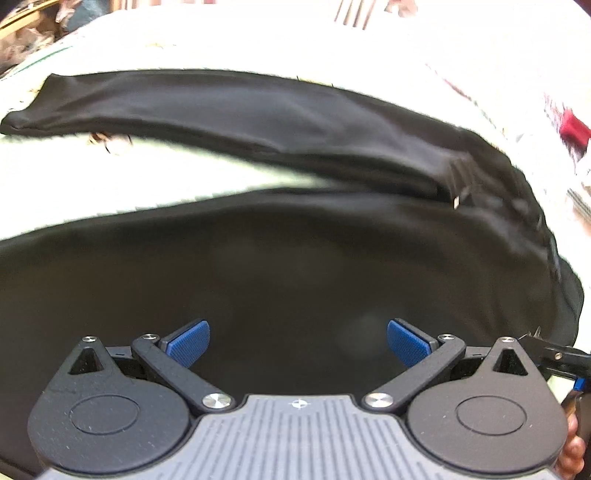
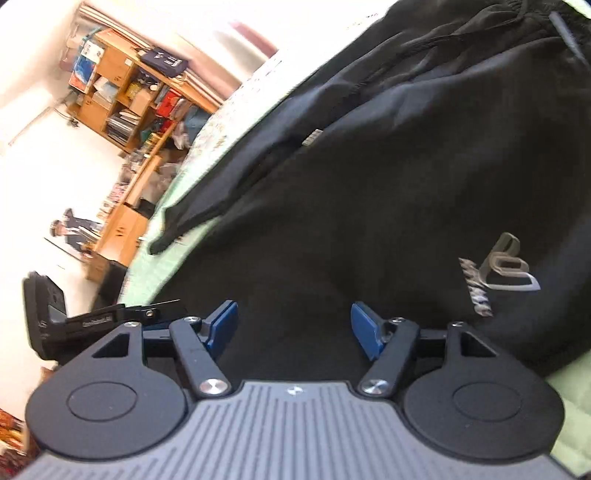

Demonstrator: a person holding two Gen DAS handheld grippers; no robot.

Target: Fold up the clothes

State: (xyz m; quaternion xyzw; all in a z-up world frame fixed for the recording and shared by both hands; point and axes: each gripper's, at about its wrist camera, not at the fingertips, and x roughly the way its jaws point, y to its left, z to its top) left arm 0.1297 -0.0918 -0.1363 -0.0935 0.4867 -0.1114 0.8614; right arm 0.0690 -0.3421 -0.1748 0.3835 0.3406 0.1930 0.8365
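Trousers [image 1: 295,258], black, lie spread on a pale bedcover [image 1: 184,166]; both grippers sit directly over the fabric.

Left gripper [image 1: 298,341]: jaws spread wide, nothing between the blue pads [image 1: 188,341]. Only black cloth shows in the gap. Cannot tell whether the pads touch the fabric. Beyond the gap, the near leg fills the lower half of the left view. The far leg [image 1: 221,110] runs out to the left, its cuff lying flat on the bedcover. A wedge of bedcover separates the two legs; they meet at the right. A small pale tag [image 1: 457,201] shows near that junction. At the lower right edge of the left view, fingers [image 1: 570,454] of a hand, and a black bracket [image 1: 554,352] just beside the gripper body.

Right gripper [image 2: 294,326]: jaws apart, empty, blue pads [image 2: 364,328] either side of black cloth. To the right of the gap, a grey logo [image 2: 506,269] printed on the trousers. Farther out, the gathered waistband [image 2: 498,22] at the top of the right view. The other leg reaches left to a cuff [image 2: 166,236] on the bedcover. Past the bed edge, wooden shelves [image 2: 125,99] packed with books and boxes stand against a white wall. A black mount [image 2: 48,317] sits at the left beside the gripper.

Both views motion-blurred.
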